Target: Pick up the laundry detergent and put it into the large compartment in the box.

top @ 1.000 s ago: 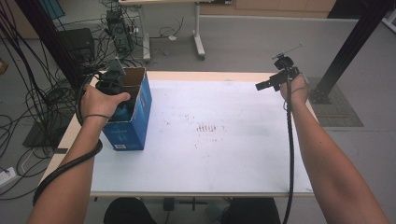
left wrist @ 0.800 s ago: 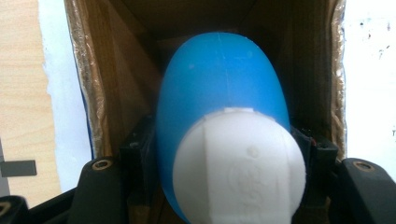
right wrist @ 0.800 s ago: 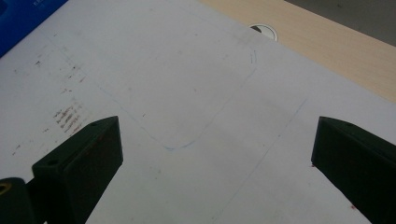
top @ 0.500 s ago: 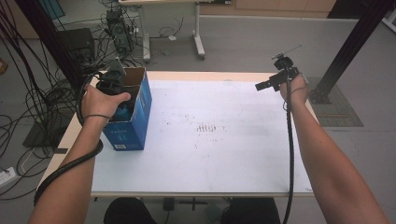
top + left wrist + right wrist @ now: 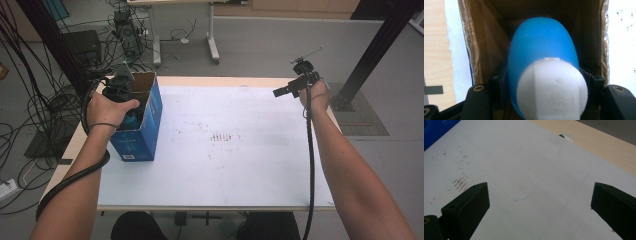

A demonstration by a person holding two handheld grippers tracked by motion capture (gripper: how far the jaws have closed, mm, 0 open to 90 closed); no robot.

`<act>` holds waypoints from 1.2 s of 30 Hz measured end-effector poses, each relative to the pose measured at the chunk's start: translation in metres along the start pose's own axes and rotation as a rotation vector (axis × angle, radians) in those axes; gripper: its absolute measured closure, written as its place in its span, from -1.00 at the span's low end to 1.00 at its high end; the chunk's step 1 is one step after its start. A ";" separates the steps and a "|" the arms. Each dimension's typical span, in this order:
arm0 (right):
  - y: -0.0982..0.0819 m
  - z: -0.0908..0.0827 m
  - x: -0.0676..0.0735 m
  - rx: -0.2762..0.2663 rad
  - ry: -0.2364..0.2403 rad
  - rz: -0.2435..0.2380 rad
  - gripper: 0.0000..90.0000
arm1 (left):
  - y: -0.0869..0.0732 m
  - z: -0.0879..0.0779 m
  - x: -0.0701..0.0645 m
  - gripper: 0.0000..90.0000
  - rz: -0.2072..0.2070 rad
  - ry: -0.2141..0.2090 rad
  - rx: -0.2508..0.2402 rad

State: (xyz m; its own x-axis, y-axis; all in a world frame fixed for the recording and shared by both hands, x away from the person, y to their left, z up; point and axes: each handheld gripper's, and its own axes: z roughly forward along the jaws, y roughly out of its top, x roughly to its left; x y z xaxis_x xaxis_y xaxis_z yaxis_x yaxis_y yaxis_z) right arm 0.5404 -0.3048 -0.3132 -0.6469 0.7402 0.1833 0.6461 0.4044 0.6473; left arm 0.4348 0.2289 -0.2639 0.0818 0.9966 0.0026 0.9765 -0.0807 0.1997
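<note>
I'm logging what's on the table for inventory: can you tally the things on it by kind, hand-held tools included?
Blue cardboard box: 1
Blue bottle with a white cap, inside the box, gripped by the left tool: 1
Hand-held tools, counting the right tool, open above the white table sheet: 2
Total: 4

Smooth matt plastic blue bottle (image 5: 541,50), ribbed white cap (image 5: 552,87), rough cardboard box (image 5: 150,107)

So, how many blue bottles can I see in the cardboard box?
1. A blue bottle with a white cap sits between the left gripper jaws, inside the open blue box at the table's left edge. Others may be hidden deeper inside.
</note>
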 end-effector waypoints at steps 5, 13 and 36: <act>0.000 -0.001 0.000 -0.003 0.000 0.001 -0.96 | 0.000 0.000 0.000 -0.16 -0.005 -0.001 0.001; 0.000 0.000 0.000 -0.003 0.000 0.000 -0.96 | 0.000 0.000 0.000 -0.16 -0.005 0.000 0.000; 0.000 -0.001 0.000 -0.003 0.002 0.001 -0.96 | -0.001 0.000 0.001 -0.16 -0.023 -0.003 -0.002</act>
State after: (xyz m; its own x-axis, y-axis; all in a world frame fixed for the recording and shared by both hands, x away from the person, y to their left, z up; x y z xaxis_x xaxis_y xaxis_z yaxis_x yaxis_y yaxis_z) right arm 0.5394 -0.3053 -0.3125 -0.6469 0.7396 0.1858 0.6458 0.4016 0.6493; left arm 0.4340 0.2300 -0.2638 0.0600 0.9982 -0.0048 0.9778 -0.0578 0.2016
